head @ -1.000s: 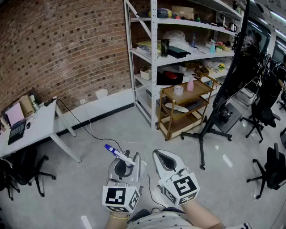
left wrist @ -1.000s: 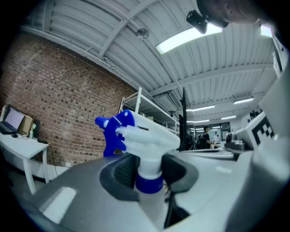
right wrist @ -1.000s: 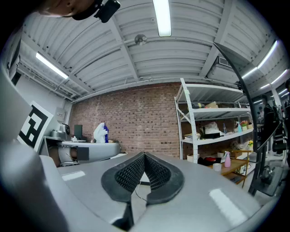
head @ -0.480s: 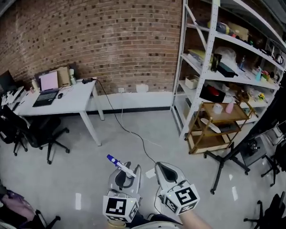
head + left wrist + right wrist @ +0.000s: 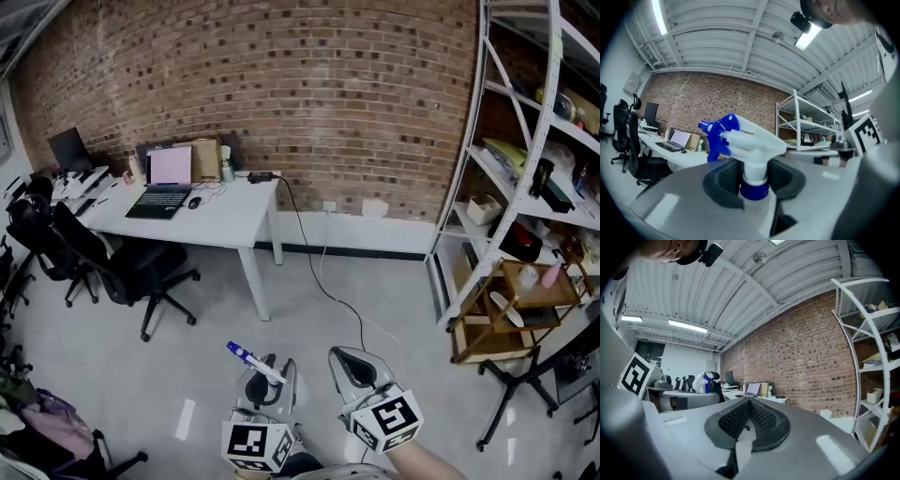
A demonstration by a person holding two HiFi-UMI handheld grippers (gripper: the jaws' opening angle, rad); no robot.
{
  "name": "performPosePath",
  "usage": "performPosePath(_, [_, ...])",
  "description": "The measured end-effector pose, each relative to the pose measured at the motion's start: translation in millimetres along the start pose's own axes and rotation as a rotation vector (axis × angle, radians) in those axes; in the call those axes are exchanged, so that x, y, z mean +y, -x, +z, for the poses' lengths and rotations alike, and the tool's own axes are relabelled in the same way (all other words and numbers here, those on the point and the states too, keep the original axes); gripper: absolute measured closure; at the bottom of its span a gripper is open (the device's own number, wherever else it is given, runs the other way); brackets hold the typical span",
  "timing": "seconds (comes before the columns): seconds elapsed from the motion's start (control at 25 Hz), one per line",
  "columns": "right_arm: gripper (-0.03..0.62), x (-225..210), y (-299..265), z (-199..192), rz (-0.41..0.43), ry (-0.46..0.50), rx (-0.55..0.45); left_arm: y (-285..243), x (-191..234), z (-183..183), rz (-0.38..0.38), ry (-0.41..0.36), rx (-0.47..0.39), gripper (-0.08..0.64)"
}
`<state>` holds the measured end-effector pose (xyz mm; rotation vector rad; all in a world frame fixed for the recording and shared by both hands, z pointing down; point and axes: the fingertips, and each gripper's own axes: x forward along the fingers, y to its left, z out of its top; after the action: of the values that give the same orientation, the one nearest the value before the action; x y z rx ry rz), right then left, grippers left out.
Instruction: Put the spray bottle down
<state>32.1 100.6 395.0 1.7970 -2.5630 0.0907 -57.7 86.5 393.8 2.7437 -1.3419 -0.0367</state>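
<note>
A white spray bottle with a blue nozzle and blue collar points up and to the left at the bottom of the head view. My left gripper is shut on its neck. In the left gripper view the trigger head rises between the dark pads, nozzle to the left, with the left gripper closed round the blue collar. The bottle's body is hidden below the jaws. My right gripper hangs beside it, shut with nothing in it. The right gripper shows its pads met.
A white desk with a laptop stands against the brick wall ahead. Black office chairs sit at its left. A metal shelving rack and a wooden cart stand on the right. A cable runs over the grey floor.
The whole view has swung left: the shelves slid to the right edge and the desk came to the middle. Both grippers keep their places low in view, the bottle still gripped.
</note>
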Motion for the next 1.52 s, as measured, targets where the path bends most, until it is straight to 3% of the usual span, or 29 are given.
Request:
performPosePath(0.32, [0.594, 38.2, -161.8, 17.1, 0.068, 0.054, -0.007, -54.1, 138.1, 20.9, 0.049, 0.008, -0.018, 0.436])
performPosePath(0.64, [0.594, 26.5, -270.3, 12.3, 0.101, 0.053, 0.042, -125.3, 214.0, 34.1, 0.08, 0.002, -0.025, 0.436])
performPosePath(1.52, [0.594, -138.6, -570.8, -3.5, 0.129, 0.07, 0.102, -423.8, 414.7, 28.3, 0.252, -0.037, -0.036, 0.434])
